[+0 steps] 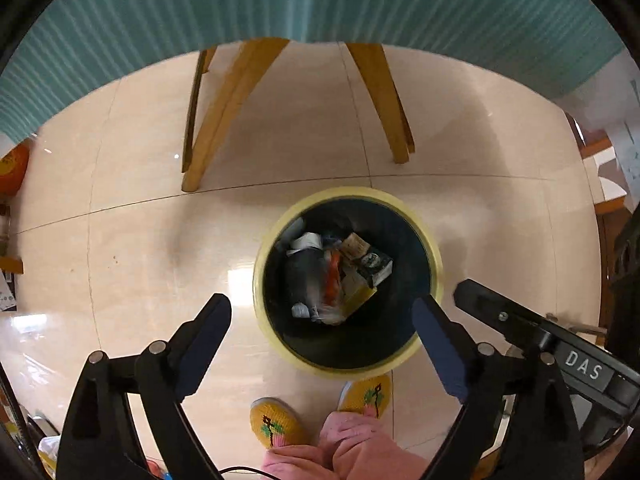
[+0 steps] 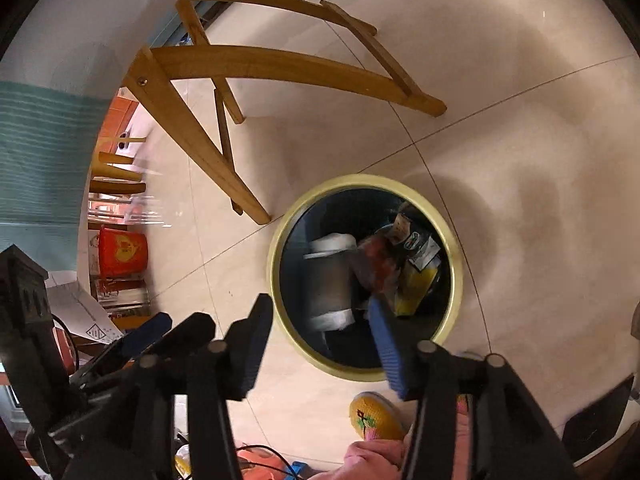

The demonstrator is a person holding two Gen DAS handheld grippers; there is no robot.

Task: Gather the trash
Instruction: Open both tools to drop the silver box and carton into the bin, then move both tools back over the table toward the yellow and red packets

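Note:
A round trash bin with a pale yellow rim and dark inside stands on the tiled floor, seen from above; it also shows in the right wrist view. It holds several pieces of trash: wrappers, a small box, crumpled paper, also seen in the right wrist view. My left gripper is open and empty, above the bin's near side. My right gripper is open and empty above the bin's near edge. The right gripper's finger shows at the right of the left wrist view.
A wooden chair's legs stand beyond the bin, under a teal cloth. The person's yellow slippers are just before the bin. A red bucket and clutter sit at the left of the right wrist view.

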